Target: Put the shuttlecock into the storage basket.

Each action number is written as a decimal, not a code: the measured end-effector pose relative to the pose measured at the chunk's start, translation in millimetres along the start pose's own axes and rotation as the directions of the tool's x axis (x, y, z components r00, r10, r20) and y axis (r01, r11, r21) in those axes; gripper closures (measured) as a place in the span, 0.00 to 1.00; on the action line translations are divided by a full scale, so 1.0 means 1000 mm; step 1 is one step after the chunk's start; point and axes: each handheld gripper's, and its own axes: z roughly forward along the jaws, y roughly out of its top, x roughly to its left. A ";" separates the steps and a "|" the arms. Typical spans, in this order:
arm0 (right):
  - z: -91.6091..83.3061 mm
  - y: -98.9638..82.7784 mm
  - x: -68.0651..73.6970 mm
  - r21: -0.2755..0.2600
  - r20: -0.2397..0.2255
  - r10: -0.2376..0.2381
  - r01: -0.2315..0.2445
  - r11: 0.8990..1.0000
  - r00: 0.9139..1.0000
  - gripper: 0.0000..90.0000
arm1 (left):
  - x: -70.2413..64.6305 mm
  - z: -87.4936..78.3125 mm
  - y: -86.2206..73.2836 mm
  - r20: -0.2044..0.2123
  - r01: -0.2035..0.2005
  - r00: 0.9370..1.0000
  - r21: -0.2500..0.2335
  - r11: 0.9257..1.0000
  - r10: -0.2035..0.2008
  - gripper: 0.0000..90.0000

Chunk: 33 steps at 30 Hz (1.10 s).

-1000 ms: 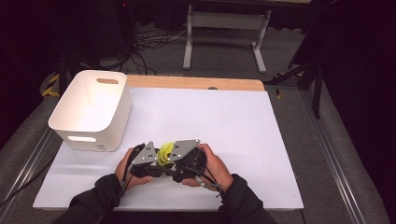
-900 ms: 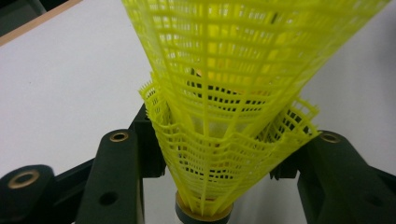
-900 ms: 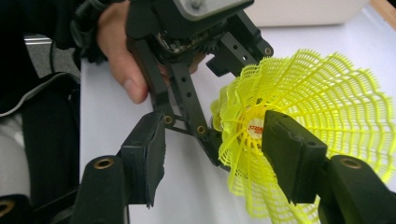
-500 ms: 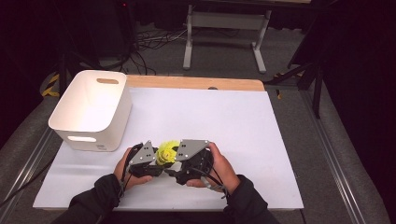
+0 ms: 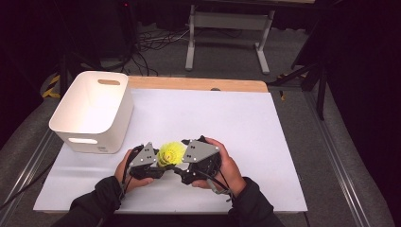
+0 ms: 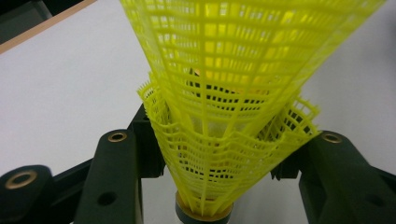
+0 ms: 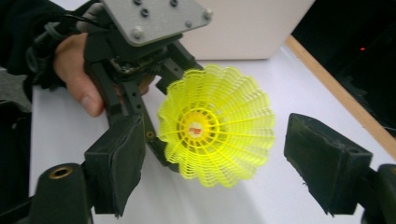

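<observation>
Two hand-held grippers met near the front edge of the white bench (image 5: 265,142), with a yellow shuttlecock (image 5: 170,153) between them. The left hand-held gripper (image 5: 158,163) was clenched on the shuttlecock: in the left gripper view its two black jaws pressed the lower skirt of the yellow mesh (image 6: 219,140) from either side, so that the lattice buckled outward at both contact points, and the cork base (image 6: 204,213) sat low between the jaws. In the right gripper view the shuttlecock (image 7: 217,125) faced the camera with its open skirt, the round centre visible inside, and the left hand-held gripper (image 7: 154,112) gripped it from behind. The right hand-held gripper (image 7: 215,163) stood released; its jaws had just been opening, and its pads (image 7: 119,161) lay clear of the skirt on both sides, with the shuttlecock in the gap between them. A white bin (image 5: 94,111) stood on the bench beyond the left hand (image 5: 127,168), apart from the grippers.
</observation>
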 end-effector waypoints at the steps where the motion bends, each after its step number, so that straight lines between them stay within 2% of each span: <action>1: -0.001 0.000 -0.001 -0.002 0.003 0.003 -0.003 1.000 1.000 0.24 | 0.000 0.000 0.000 0.002 0.002 1.000 -0.001 1.000 -0.002 0.55; 7: -0.003 -0.004 0.002 -0.002 0.043 -0.027 0.027 1.000 0.999 0.22 | -0.001 -0.002 0.000 0.000 0.002 1.000 -0.003 1.000 -0.002 0.55; 19: -0.009 -0.013 -0.003 -0.003 0.107 -0.013 0.013 1.000 0.994 0.21 | 0.000 -0.006 0.000 -0.007 0.002 1.000 -0.008 1.000 -0.002 0.55; 29: -0.016 -0.028 -0.008 -0.021 0.142 0.021 -0.018 1.000 0.990 0.20 | 0.000 -0.008 0.000 -0.029 0.006 1.000 -0.020 1.000 -0.007 0.55; 33: -0.019 -0.038 -0.011 -0.012 0.166 0.031 -0.030 0.999 0.986 0.19 | 0.000 -0.009 0.000 -0.032 0.006 0.999 -0.023 1.000 -0.006 0.55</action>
